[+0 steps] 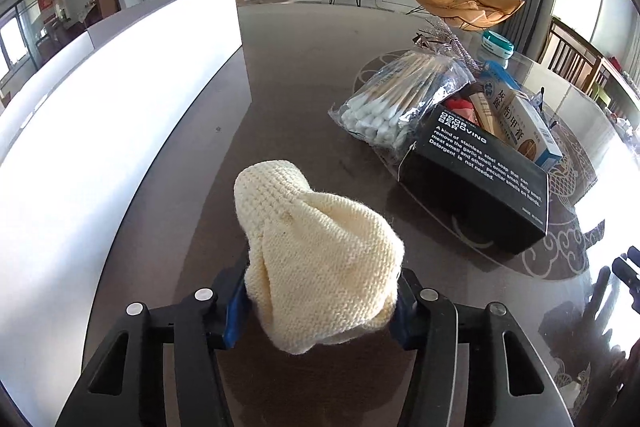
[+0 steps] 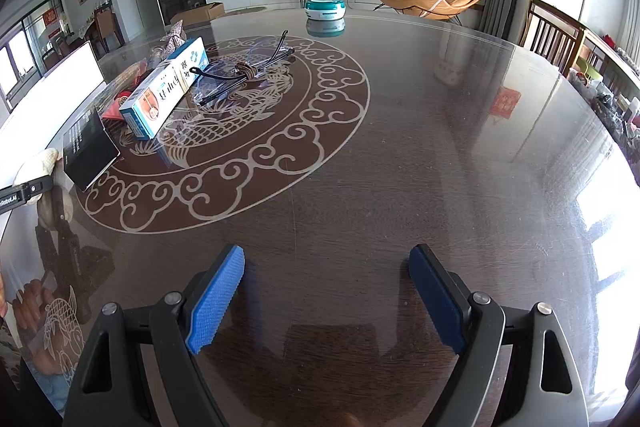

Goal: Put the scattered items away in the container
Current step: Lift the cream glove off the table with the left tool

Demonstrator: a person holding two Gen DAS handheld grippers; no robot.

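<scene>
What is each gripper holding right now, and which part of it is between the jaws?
The left gripper holds a cream knitted piece, clamped across its lower bunched end. The right gripper holds nothing; its jaws stand open above the table.

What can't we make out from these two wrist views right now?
- Left wrist: the left hand-held gripper pads are mostly hidden by the cream knitted item they clamp.
- Left wrist: the white container is overexposed; its interior is not visible.
- Left wrist: the contents of the black box are partly hidden by its wall.
- Right wrist: the teal jar label is too small to read.
</scene>
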